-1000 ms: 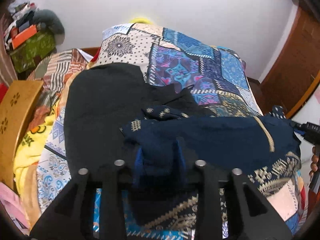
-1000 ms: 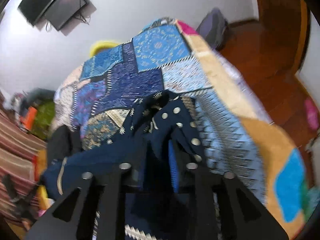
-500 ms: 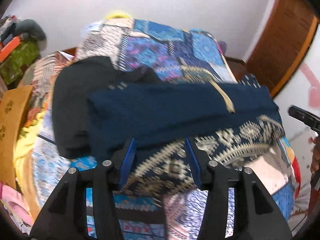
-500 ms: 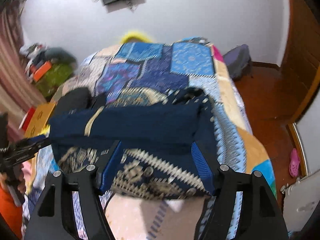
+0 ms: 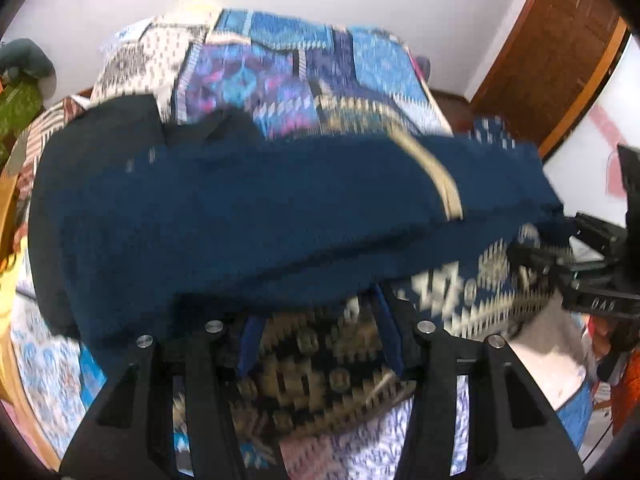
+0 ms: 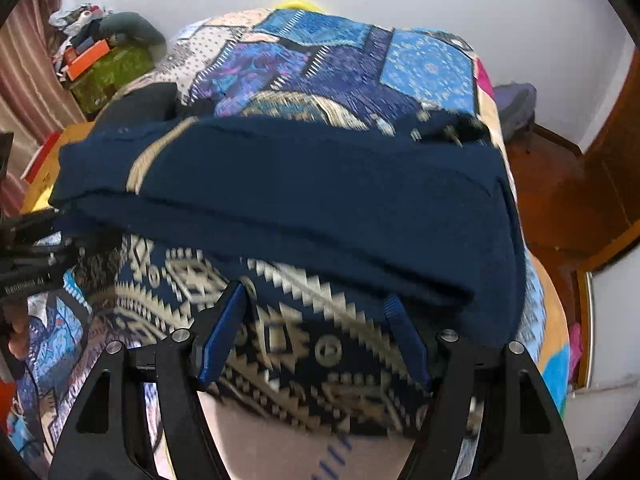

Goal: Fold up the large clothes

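A navy garment (image 5: 260, 216) with a cream woven border lies across the patchwork bed. Its plain upper half is folded forward over the patterned part (image 5: 320, 376). My left gripper (image 5: 316, 316) stands open at the near-left edge; the fold's edge drapes over its blue fingertips (image 5: 250, 344) and patterned cloth lies flat between them, not pinched. My right gripper (image 6: 316, 304) is open over the patterned border (image 6: 320, 352), just under the fold's edge (image 6: 304, 200). Each gripper also shows at the side of the other's view: the right gripper (image 5: 592, 276), the left gripper (image 6: 28, 256).
A black garment (image 5: 100, 140) lies on the bedspread (image 6: 424, 64) beyond the navy one, at the left. A green box with piled things (image 6: 108, 68) stands by the far wall. A wooden chair (image 5: 6, 216) is at the left, a wooden door (image 5: 560, 52) and floor at the right.
Both grippers were shut on raised bunches of navy cloth a second ago. They have let go and opened, and the fold now lies flat. Both have drawn back toward the near edge.
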A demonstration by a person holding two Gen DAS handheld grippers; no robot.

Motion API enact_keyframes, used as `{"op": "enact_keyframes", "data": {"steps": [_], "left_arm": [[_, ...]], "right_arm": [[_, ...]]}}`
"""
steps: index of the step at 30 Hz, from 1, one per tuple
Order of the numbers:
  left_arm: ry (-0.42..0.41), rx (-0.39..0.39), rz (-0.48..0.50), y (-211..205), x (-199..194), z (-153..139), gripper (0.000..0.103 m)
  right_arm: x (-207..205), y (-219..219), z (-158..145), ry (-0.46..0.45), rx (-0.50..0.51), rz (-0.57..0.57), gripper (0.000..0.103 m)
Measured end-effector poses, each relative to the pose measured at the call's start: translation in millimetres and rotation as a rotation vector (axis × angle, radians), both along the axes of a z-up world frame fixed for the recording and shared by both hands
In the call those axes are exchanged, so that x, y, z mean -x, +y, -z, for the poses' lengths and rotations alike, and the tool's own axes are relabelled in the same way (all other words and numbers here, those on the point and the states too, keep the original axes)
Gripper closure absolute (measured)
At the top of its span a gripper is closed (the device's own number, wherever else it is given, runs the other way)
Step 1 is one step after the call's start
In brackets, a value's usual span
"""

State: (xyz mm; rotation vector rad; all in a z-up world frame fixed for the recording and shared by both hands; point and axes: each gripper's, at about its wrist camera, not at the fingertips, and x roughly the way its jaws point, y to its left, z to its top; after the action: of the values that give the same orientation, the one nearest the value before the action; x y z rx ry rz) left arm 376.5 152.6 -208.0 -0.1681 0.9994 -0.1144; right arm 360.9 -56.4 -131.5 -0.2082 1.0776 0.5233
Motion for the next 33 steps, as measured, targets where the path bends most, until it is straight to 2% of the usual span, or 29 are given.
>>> {"op": "enact_keyframes", "data": {"steps": [4, 6, 7, 8, 9, 10, 11, 13, 15, 19, 21, 25, 28, 33], "left_arm": [[-0.04, -0.048, -0.01, 7.3, -31.0, -11.5, 0.053], [-0.103, -0.163, -0.056, 11.4, -48.2, -23.7, 0.053], [-0.115, -0.187, -0.085, 15.4, -52.6, -27.2, 0.053], [-0.121, -0.177, -0.139, 23.2, -58.6, -32.2, 0.053], [-0.125, -0.135, -0.162, 29.8, -61.5, -35.2, 0.053], [-0.131, -0.078, -0.179, 36.9, -62.7, -37.3, 0.053], [-0.133, -0.054, -0.198, 41.7, -62.2, -38.7, 0.053], [-0.136, -0.094, -0.207, 42.2, -58.5, -39.7, 0.053], [-0.125, -0.162, -0.195, 38.2, -51.1, -36.8, 0.053], [-0.079, -0.186, -0.146, 32.3, -31.5, -28.6, 0.053], [-0.058, -0.224, -0.123, 29.1, -15.0, -27.8, 0.053], [-0.063, -0.268, -0.113, 27.8, 17.4, -37.7, 0.051], [-0.09, -0.26, -0.141, 37.7, 48.3, -55.2, 0.04], [-0.094, -0.234, -0.202, 61.1, 86.9, -76.0, 0.036]], "right_arm": [[-35.7, 13.1, -6.9, -0.044, -0.027, 0.04, 0.034], [-55.2, 13.1, -10.2, -0.082, -0.046, 0.101, 0.034], [-66.1, 10.9, -11.4, -0.094, -0.057, 0.16, 0.034], [-70.3, 8.6, -11.9, -0.093, -0.076, 0.21, 0.034], [-74.1, 4.5, -12.4, -0.079, -0.112, 0.259, 0.034], [-75.5, 2.3, -12.1, -0.061, -0.149, 0.279, 0.034], [-74.4, 1.4, -11.4, -0.045, -0.179, 0.284, 0.034], [-66.2, 4.0, -10.3, -0.033, -0.18, 0.266, 0.034], [-54.5, 8.5, -10.2, -0.031, -0.148, 0.229, 0.034], [-33.7, 16.4, -11.5, -0.04, -0.06, 0.155, 0.034], [-22.1, 17.1, -14.5, -0.059, -0.018, 0.125, 0.034], [0.3, 14.8, -26.0, -0.07, 0.005, 0.088, 0.034], [19.2, 11.9, -41.2, -0.095, 0.004, 0.084, 0.034], [44.6, 11.1, -65.5, -0.137, -0.014, 0.078, 0.034]]}}
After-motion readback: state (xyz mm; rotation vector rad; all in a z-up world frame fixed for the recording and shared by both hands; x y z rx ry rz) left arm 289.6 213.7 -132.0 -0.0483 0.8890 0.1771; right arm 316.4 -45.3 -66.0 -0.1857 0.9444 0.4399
